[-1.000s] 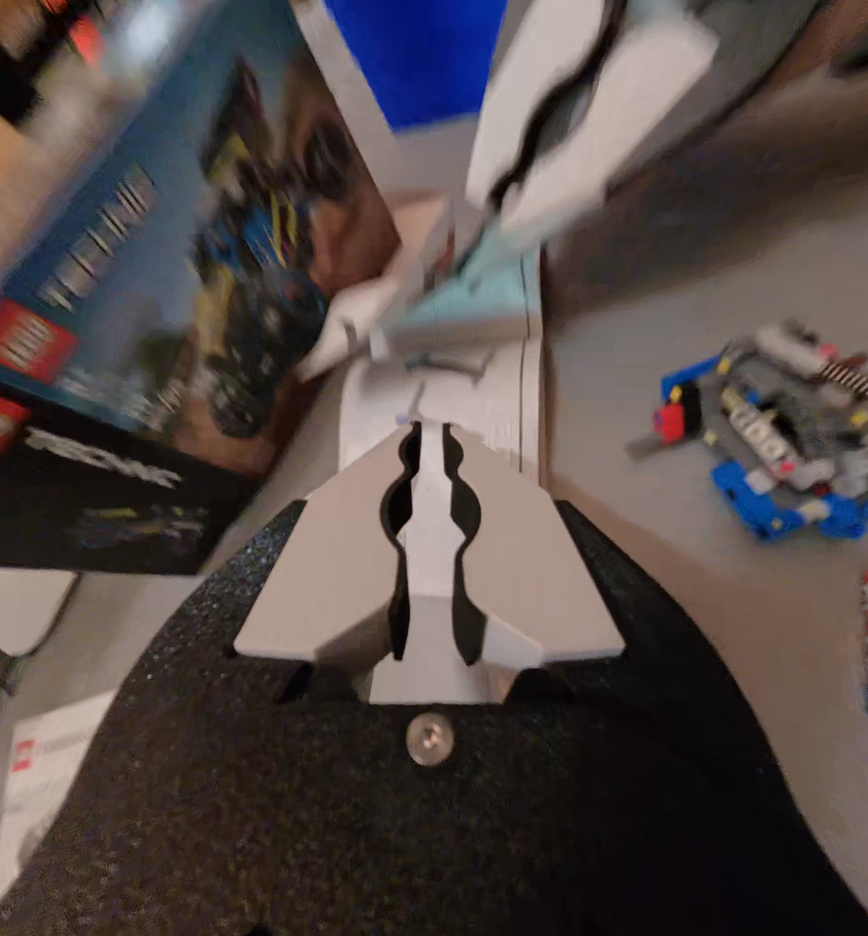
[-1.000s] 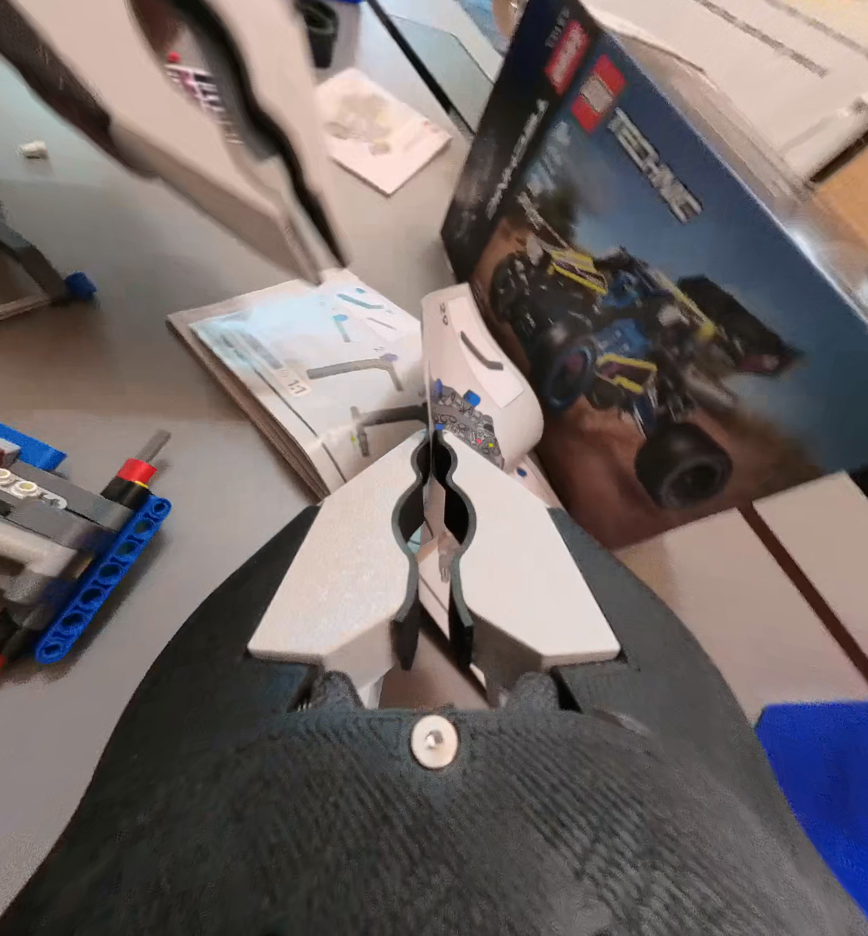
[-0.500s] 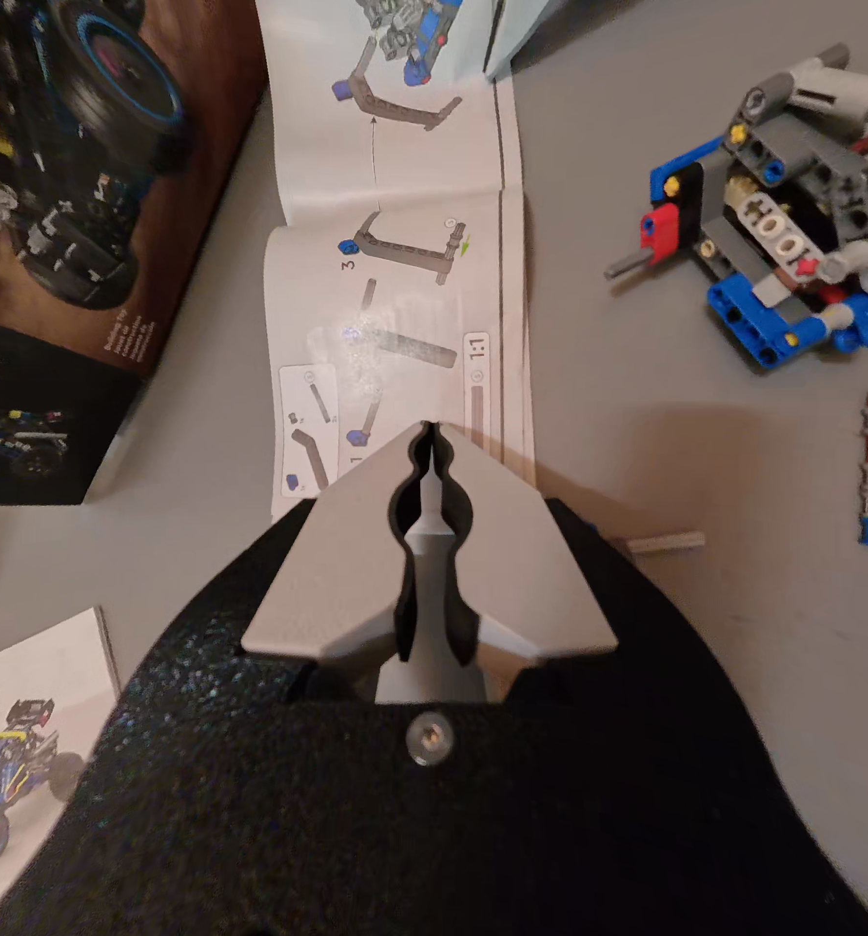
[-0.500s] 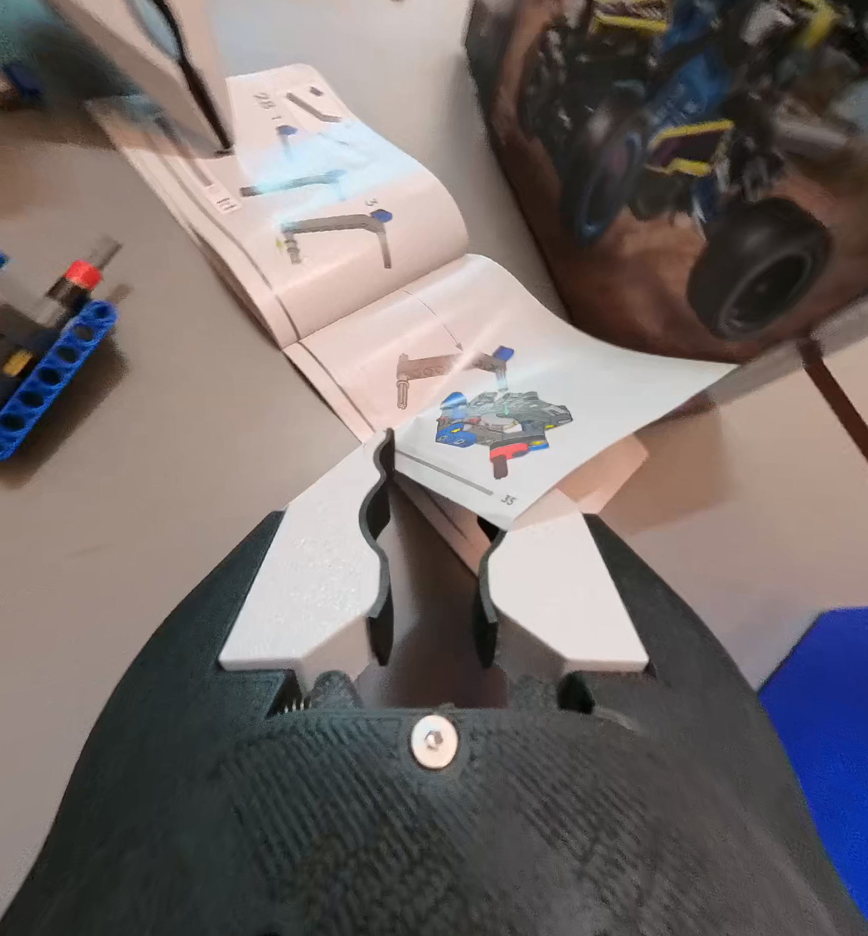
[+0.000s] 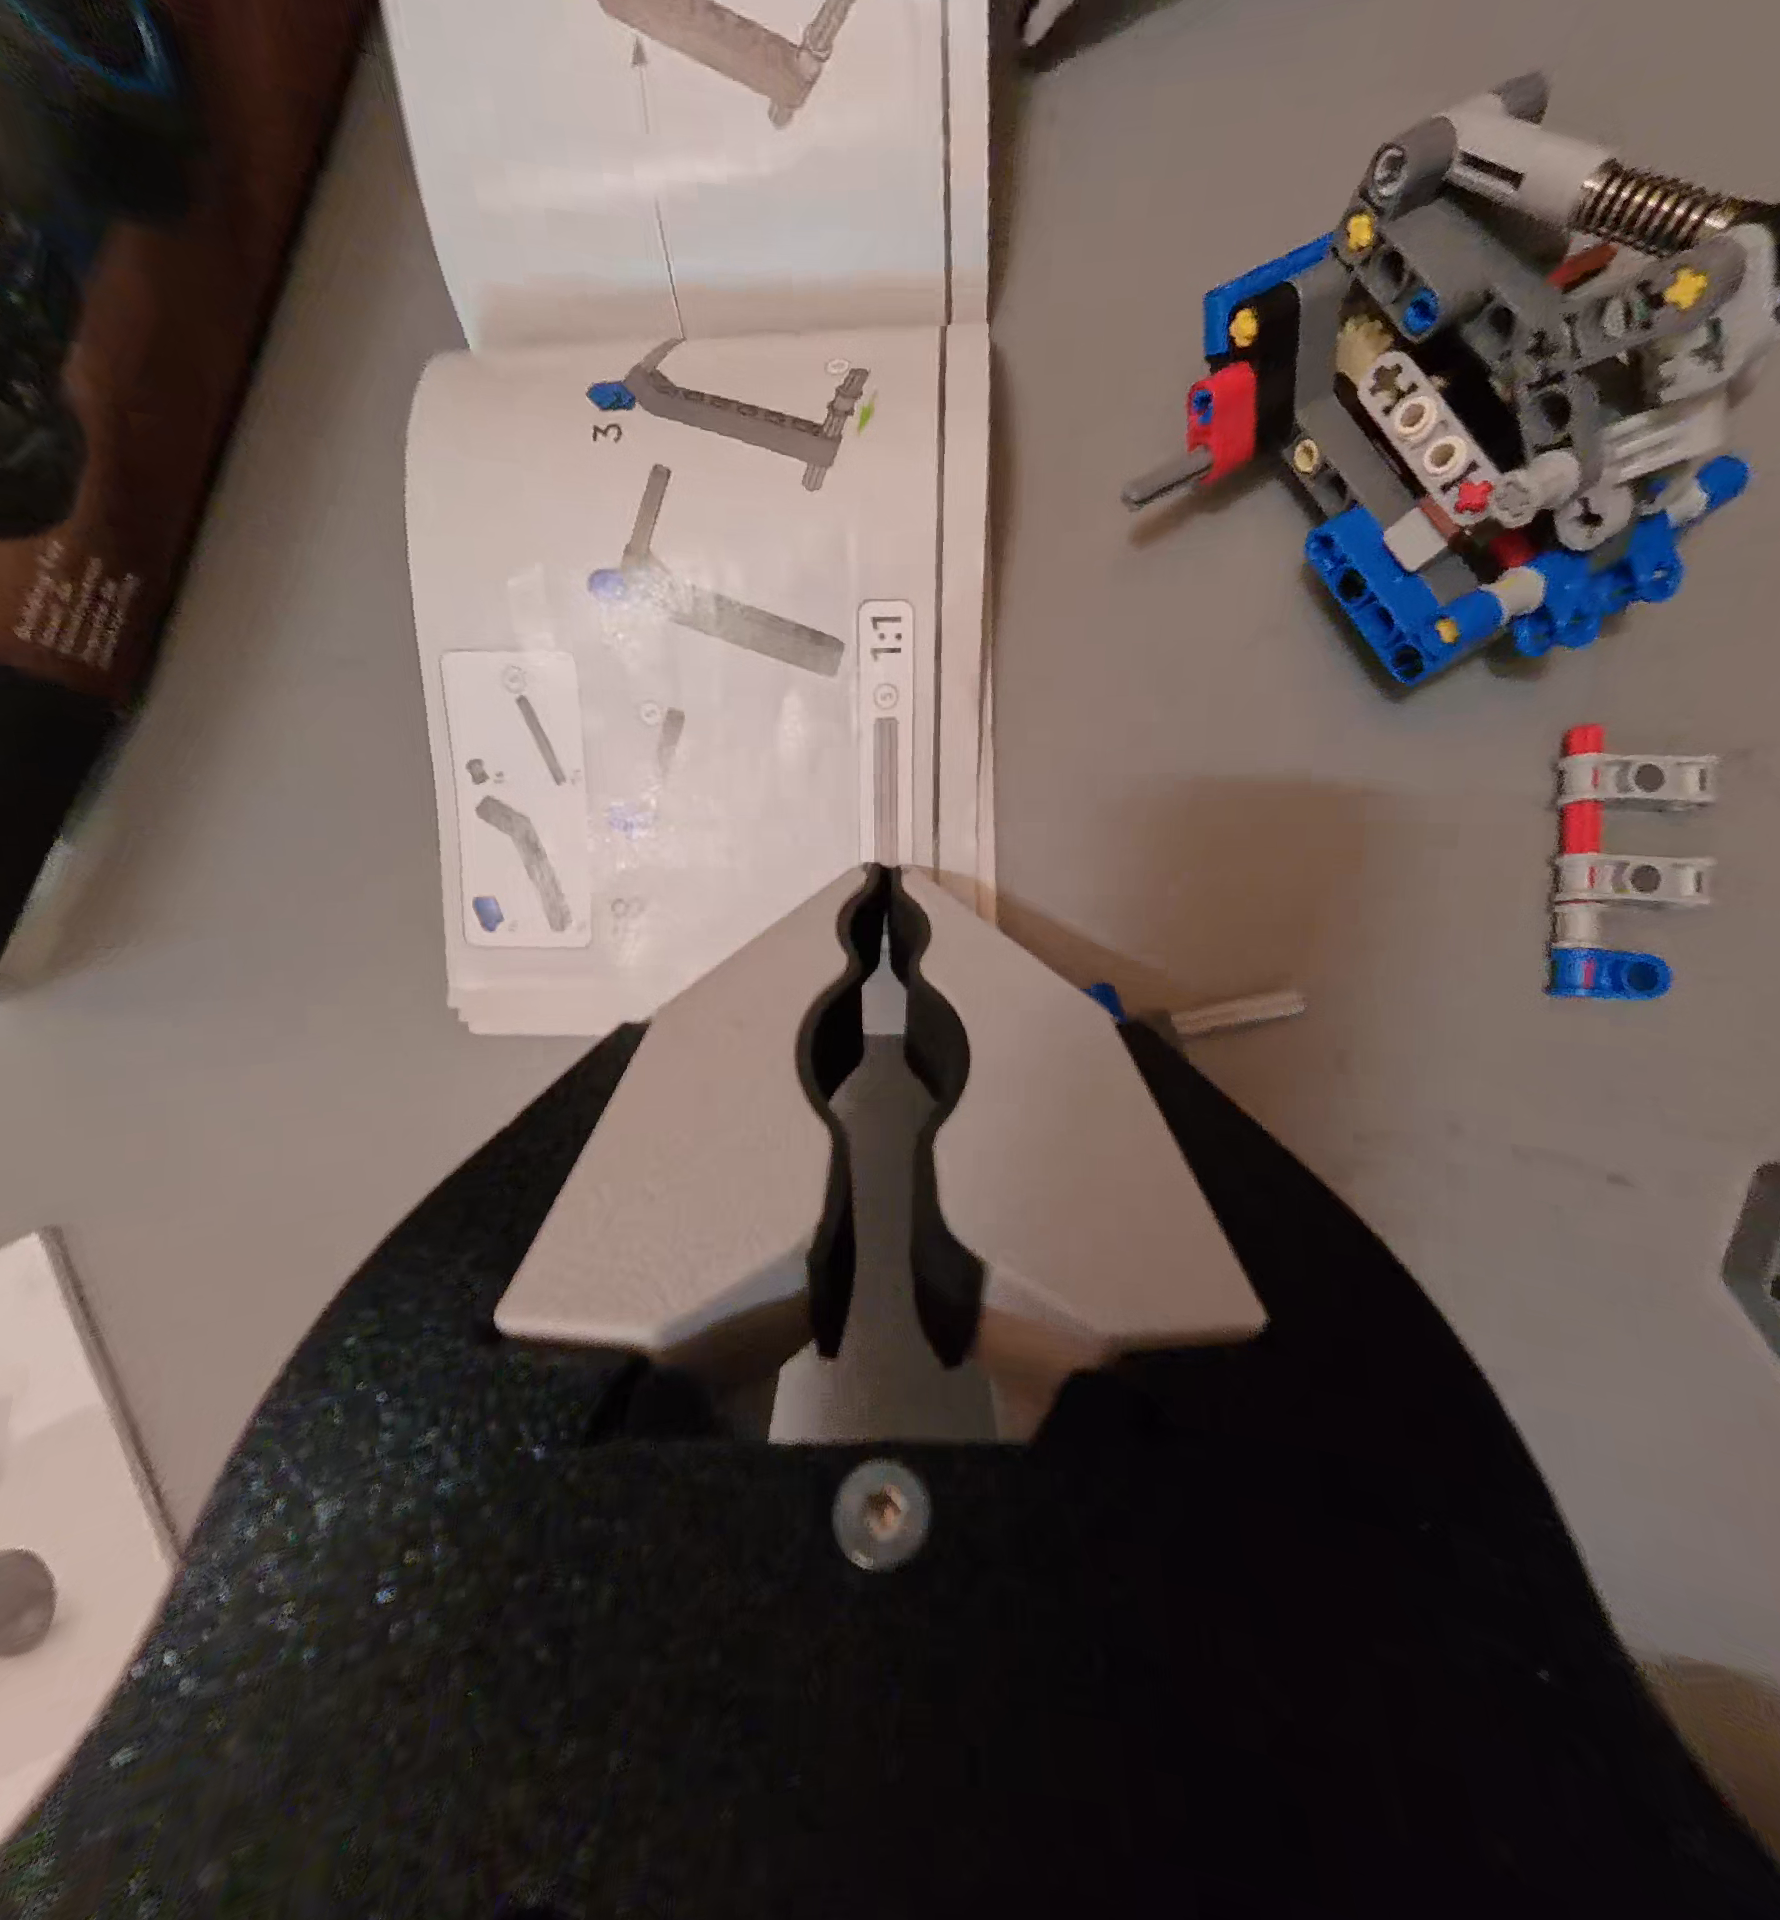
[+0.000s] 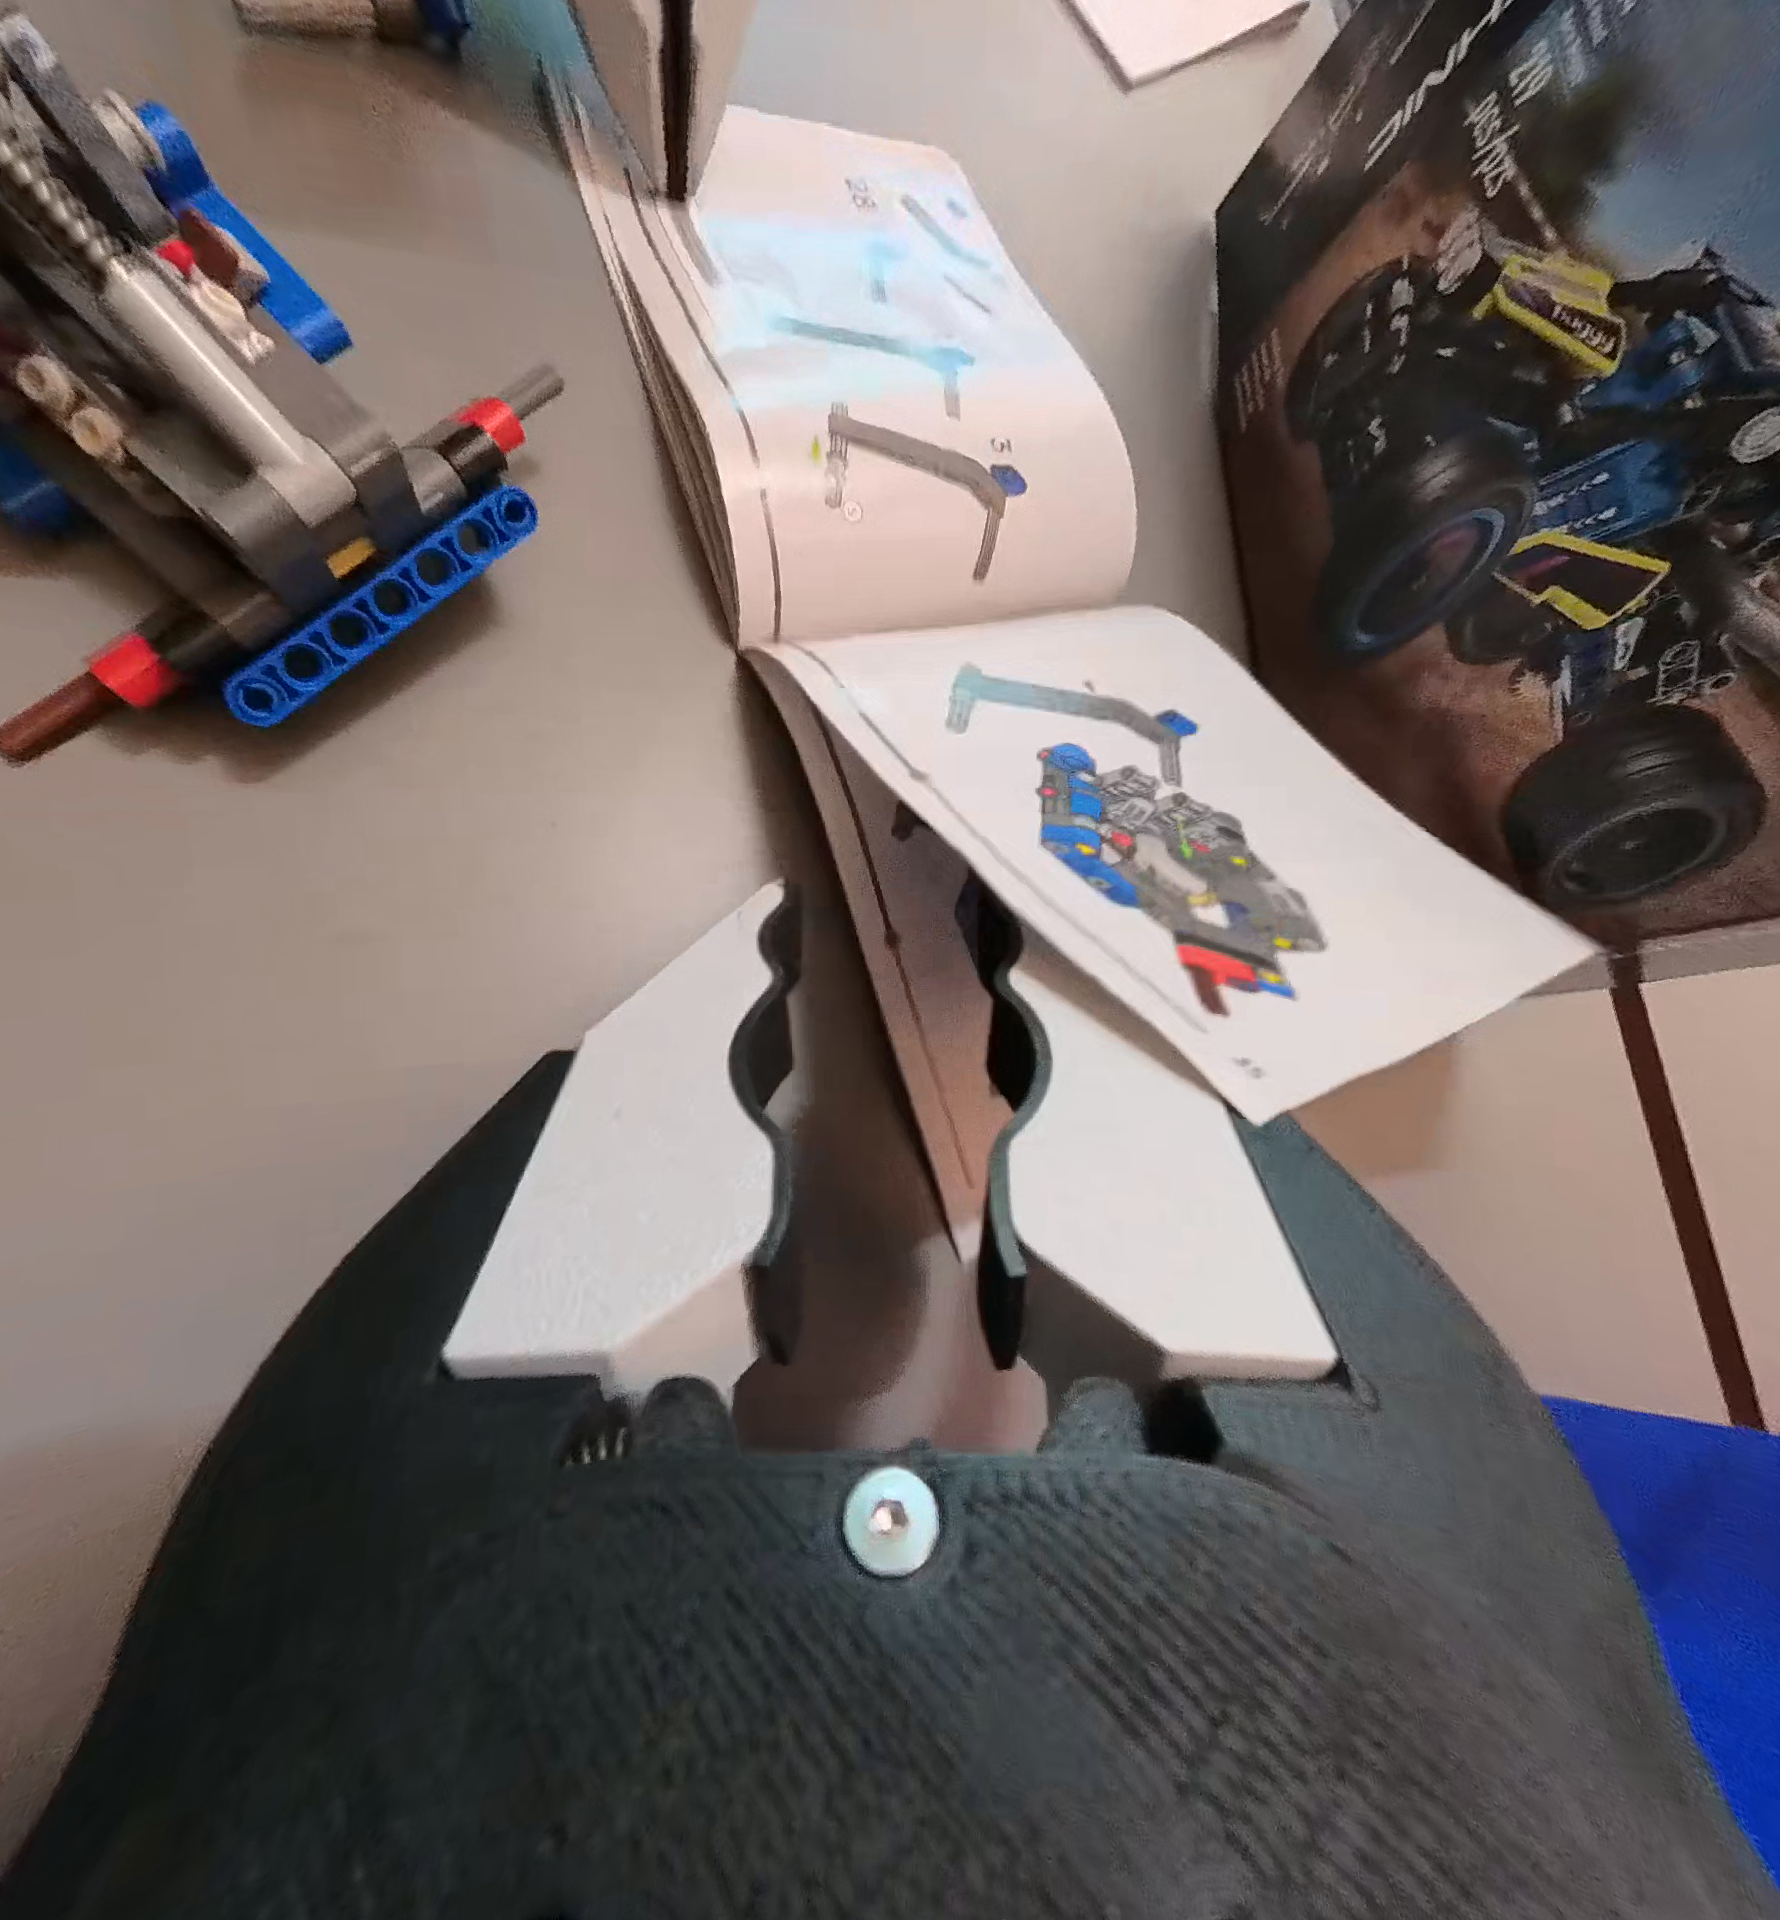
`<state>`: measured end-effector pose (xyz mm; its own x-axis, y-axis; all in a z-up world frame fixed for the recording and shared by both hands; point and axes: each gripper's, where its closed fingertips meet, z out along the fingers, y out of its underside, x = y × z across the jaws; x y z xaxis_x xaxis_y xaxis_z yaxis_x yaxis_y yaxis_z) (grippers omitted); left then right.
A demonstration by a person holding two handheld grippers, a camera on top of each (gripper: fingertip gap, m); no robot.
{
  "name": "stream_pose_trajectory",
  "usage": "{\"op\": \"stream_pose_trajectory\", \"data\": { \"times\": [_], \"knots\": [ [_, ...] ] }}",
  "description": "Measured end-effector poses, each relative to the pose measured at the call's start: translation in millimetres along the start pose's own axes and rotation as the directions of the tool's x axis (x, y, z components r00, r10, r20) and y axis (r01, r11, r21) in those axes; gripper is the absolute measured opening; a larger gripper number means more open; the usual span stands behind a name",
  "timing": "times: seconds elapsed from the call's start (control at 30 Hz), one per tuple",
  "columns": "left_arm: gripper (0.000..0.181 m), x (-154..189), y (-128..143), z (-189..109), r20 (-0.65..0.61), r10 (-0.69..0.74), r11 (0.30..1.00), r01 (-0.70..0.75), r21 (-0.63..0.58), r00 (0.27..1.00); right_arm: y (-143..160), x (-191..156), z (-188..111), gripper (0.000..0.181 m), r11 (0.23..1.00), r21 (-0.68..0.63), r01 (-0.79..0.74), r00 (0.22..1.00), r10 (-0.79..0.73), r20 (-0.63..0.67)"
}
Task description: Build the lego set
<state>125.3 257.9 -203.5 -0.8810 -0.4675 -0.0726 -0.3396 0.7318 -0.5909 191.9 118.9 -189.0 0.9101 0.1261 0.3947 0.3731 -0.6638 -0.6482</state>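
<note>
Left gripper (image 5: 883, 883), tips pressed together, rests at the instruction booklet's (image 5: 720, 582) near edge; right gripper (image 6: 886, 925), spread, straddles its spine beside bare table (image 6: 346, 935).

Open booklet (image 5: 699, 582) between box (image 5: 86, 343) left, model (image 5: 1488, 416) right.

Blue, grey and red brick chassis (image 5: 1488, 416) on the plain grey counter (image 5: 1229, 1091); white open instruction booklet (image 5: 699, 623); pale grey, black-lined tongs (image 5: 881, 883).
</note>
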Motion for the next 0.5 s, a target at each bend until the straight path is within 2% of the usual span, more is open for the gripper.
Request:
{"op": "stream_pose_trajectory", "data": {
  "times": [0.1, 0.27, 0.37, 0.5],
  "knots": [
    [0.000, -0.7, 1.5, -1.0, -0.019, -0.022, 1.000, 0.022, -0.003, 1.000, 11.0, 13.9, 3.2, 0.025, 0.994, -0.098, 0.053, 0.992, -0.064, -0.105],
    [0.000, -1.9, -0.5, 0.7, 0.001, 0.021, 0.999, -0.021, -0.043, 1.000, 15.0, 38.9, 16.7, 0.015, 0.988, -0.145, 0.043, 0.957, -0.082, -0.277],
    [0.000, -1.8, -0.5, 0.9, 0.003, 0.032, 0.997, -0.031, -0.072, 0.999, 15.4, 41.0, 23.5, 0.002, 0.991, -0.130, 0.036, 0.953, -0.073, -0.295],
    [0.000, -1.7, -0.2, 0.7, 0.000, 0.027, 0.996, -0.027, -0.080, 1.000, 13.9, 43.5, 25.8, 0.000, 0.986, -0.147, 0.083, 0.940, -0.126, -0.317]
  ]
}}
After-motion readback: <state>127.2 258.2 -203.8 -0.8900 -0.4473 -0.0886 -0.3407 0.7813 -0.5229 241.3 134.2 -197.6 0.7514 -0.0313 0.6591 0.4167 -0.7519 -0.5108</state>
